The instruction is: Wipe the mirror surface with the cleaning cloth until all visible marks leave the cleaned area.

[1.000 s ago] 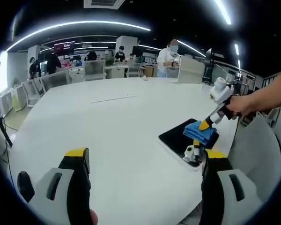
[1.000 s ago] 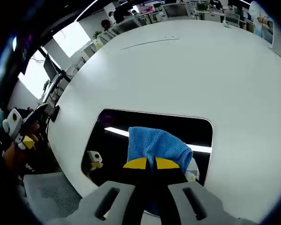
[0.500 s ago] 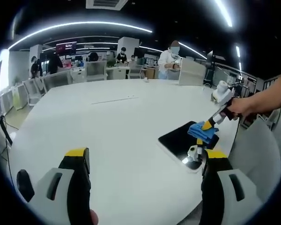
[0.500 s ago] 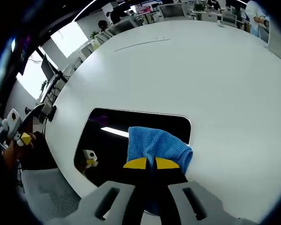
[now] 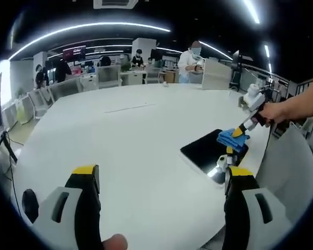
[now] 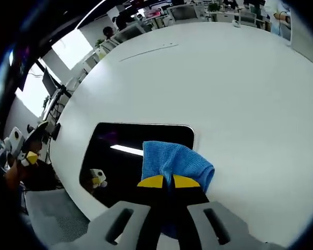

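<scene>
Right gripper view: right tongs (image 6: 164, 181) nearest the lens, yellow tips pinched together on the blue cleaning cloth (image 6: 172, 162), which bunches up just ahead of them. Cloth sits over the right end of the mirror (image 6: 120, 156), a dark rounded rectangle lying flat near the tabletop (image 6: 240, 88) edge; whether the cloth actually touches the glass can't be told. Mirror reflects a bright ceiling light strip and a small white-and-yellow gripper shape at its near left corner. Off the left edge, the left tongs (image 6: 22, 151) held in a hand, beyond the tabletop edge, well apart from the mirror.

Left gripper view: left tongs (image 5: 161, 179) rise from the bottom, jaws spread wide, nothing between them, a fingertip poking in at the bottom edge. Past the right jaw the mirror (image 5: 206, 152) lies near the tabletop (image 5: 130, 130) rim, the right tongs (image 5: 239, 132) coming in from the right in a person's hand (image 5: 274, 112), tips closed on the cleaning cloth (image 5: 230, 138) over the mirror's far end. Rest of the white round tabletop bare apart from a thin line mark toward the far side. Behind: office chairs, desks, several people standing, ceiling light strips
</scene>
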